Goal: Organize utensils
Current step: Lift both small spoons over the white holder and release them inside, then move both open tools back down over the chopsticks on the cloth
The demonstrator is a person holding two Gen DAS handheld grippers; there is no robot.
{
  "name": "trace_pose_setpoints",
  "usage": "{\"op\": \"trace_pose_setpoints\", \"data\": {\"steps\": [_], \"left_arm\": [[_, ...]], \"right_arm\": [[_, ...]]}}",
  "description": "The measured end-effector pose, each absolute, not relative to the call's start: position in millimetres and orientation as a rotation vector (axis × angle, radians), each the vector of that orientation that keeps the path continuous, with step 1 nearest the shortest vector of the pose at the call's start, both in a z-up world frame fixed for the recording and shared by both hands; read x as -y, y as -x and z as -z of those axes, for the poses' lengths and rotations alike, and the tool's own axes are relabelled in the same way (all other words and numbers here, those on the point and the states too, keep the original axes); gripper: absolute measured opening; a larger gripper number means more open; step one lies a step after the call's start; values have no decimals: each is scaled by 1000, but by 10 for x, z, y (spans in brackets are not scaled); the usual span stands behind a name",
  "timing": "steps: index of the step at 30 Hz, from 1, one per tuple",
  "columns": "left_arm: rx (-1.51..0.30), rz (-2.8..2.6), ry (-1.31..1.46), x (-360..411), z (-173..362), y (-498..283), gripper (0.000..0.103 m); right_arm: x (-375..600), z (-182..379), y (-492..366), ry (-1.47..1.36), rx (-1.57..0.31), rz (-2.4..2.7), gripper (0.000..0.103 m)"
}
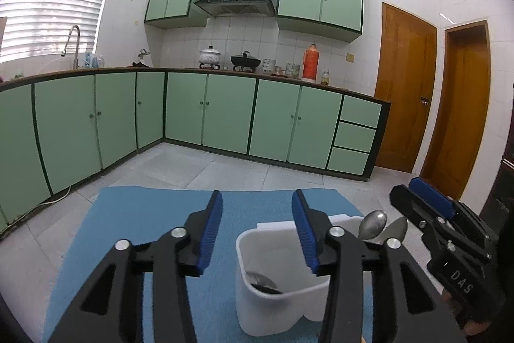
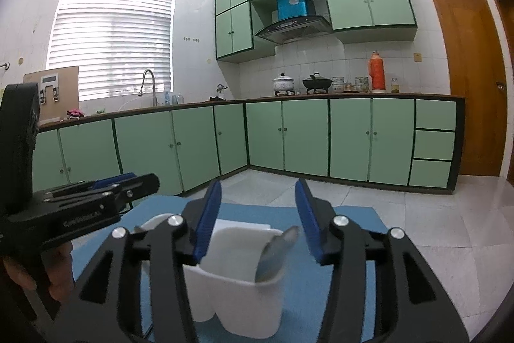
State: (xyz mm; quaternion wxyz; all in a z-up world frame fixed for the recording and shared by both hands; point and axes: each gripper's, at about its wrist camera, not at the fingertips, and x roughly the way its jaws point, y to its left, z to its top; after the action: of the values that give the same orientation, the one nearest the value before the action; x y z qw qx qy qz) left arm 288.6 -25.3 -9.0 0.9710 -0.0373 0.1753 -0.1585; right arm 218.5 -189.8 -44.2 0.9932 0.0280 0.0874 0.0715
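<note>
- Left gripper [image 1: 257, 230]: jaws released, nothing between them, above the near-left part of the white utensil holder [image 1: 276, 304].
- Right gripper [image 2: 258, 221]: jaws released, holding nothing, over the holder.
- Holder: stands on the blue mat [image 1: 135, 233].
- Spoons [image 1: 372, 225]: two bowls protrude from the holder's far-right compartment; another utensil [image 1: 265, 282] lies inside the near compartment.

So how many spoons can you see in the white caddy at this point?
3 that show. Two spoon bowls stick up side by side from the far-right compartment of the white caddy; a third lies low in the near compartment. More may be hidden behind the walls.
</note>
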Motion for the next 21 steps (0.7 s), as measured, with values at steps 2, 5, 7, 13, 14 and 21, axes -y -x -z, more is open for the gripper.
{"op": "trace_pose_setpoints", "data": {"steps": [2,5,7,13,14,21], "left_arm": [[-347,315,75,231,75,-2808,52],[-333,307,73,190,45,-2657,61],[-330,297,68,164,37,-2547,66],[-347,269,52,96,113,-2157,83],[-355,260,47,90,141,-2097,85],[-397,234,49,19,383,-1638,91]], "right_arm": [[1944,428,-2097,-68,-169,-130,55],[2010,426,-1943,-69,-164,-95,62],[2050,440,-1847,-68,-169,-74,69],[2168,574,-1495,-80,-203,-17,83],[2174,597,-1449,-81,-209,-12,84],[2144,868,-1025,-87,-277,15,88]]}}
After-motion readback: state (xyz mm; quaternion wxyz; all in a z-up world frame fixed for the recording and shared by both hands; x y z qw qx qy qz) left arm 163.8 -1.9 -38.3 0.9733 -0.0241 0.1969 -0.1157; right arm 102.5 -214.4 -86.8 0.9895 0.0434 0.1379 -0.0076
